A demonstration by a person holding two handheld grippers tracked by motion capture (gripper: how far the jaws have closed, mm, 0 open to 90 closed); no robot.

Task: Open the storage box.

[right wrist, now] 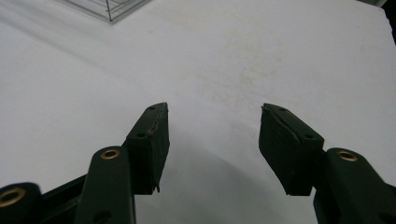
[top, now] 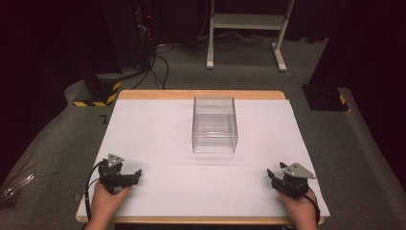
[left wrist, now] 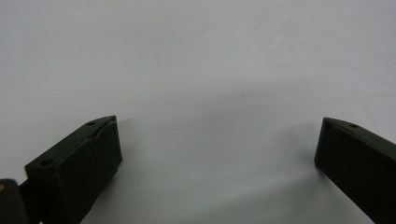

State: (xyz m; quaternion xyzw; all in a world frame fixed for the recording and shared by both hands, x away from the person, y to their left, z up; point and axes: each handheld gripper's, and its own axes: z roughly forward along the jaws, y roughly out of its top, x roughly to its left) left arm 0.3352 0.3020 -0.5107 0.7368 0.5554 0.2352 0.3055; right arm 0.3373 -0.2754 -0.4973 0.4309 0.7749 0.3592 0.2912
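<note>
— Looking down from the high view, what room is there?

— Plenty. A clear plastic box (top: 215,125) stands open-topped on the white sheet of the desk (top: 158,129), toward its far middle, well apart from both hands. The left gripper (top: 128,176) sits near the near-left corner, the right gripper (top: 278,177) near the near-right corner, close to the sheet's edge. A wooden rim shows along the far and near edges.

— And the left gripper view?

— Matte black jaws spread wide over smooth white sheet, nothing between them.

— The right gripper view?

— Jaws spread here too, empty, with ridged black pads (right wrist: 158,140) and brass-ringed holes on the arms behind. A corner of the box (right wrist: 109,8) shows at the upper left, well off. Faint yellowish stains (right wrist: 243,70) mark the sheet ahead.
</note>
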